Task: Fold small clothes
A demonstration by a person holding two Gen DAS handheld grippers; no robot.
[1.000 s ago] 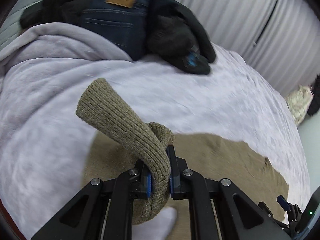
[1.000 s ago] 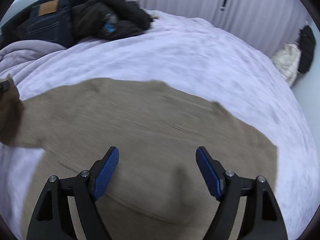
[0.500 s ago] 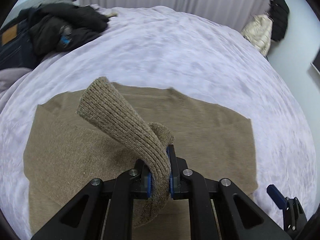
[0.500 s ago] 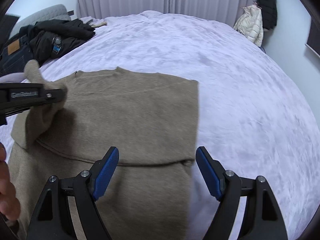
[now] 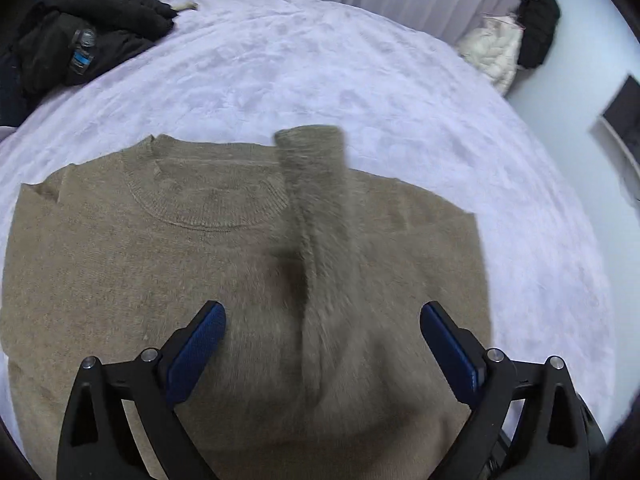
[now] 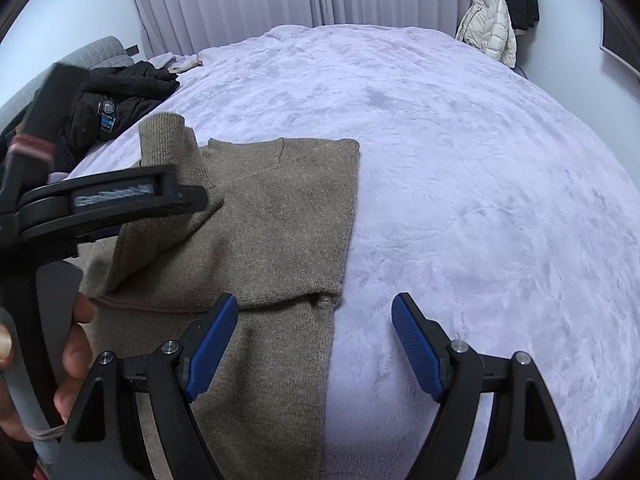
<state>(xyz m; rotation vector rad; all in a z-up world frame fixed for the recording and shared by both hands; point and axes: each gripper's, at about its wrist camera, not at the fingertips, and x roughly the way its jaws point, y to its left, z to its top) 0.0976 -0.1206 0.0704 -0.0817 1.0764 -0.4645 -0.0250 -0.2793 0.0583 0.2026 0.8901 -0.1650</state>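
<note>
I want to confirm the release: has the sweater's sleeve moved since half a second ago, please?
Yes. The sleeve has left the open left claw and now drapes forward over the sweater, its cuff toward the black jacket pile end of the bed.

The sweater (image 5: 168,280) was plain olive-tan knit with a ribbed cuff (image 6: 162,136). The bedspread (image 6: 460,160) was pale lilac, faintly mottled. Both tools had black frames and blue pads (image 6: 210,340). The jacket (image 5: 92,28) was black.
</note>
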